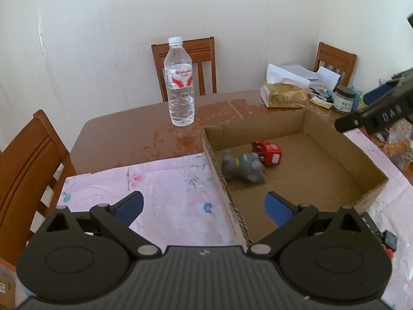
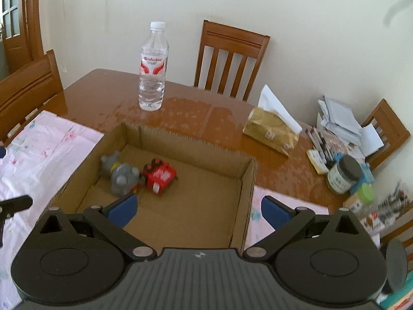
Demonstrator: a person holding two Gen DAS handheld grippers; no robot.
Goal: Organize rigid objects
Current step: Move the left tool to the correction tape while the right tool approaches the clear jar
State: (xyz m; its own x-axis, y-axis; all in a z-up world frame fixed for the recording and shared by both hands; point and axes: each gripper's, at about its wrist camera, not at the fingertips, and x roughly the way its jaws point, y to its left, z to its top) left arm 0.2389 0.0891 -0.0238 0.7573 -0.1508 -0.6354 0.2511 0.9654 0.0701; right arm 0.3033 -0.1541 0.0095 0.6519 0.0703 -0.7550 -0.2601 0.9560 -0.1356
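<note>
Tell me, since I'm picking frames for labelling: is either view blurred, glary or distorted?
Left wrist view: sharp, fisheye-bent, dark corners, glare on the table by the bottle. Right wrist view: same bending, clutter at the right edge smeared, box and toys sharp.

box (image 2: pixel 196 152): brown | toy car (image 2: pixel 160 174): red | cloth (image 1: pixel 165 188): pink floral

Soft, even daylight fills the room, no harsh shadows. A pale sheen lies on the wooden table (image 1: pixel 124 134) just beyond the water bottle (image 2: pixel 152 69). Both fisheye views bow the walls and go black at the corners. Far right of the bottle, the clutter smears into blur.
</note>
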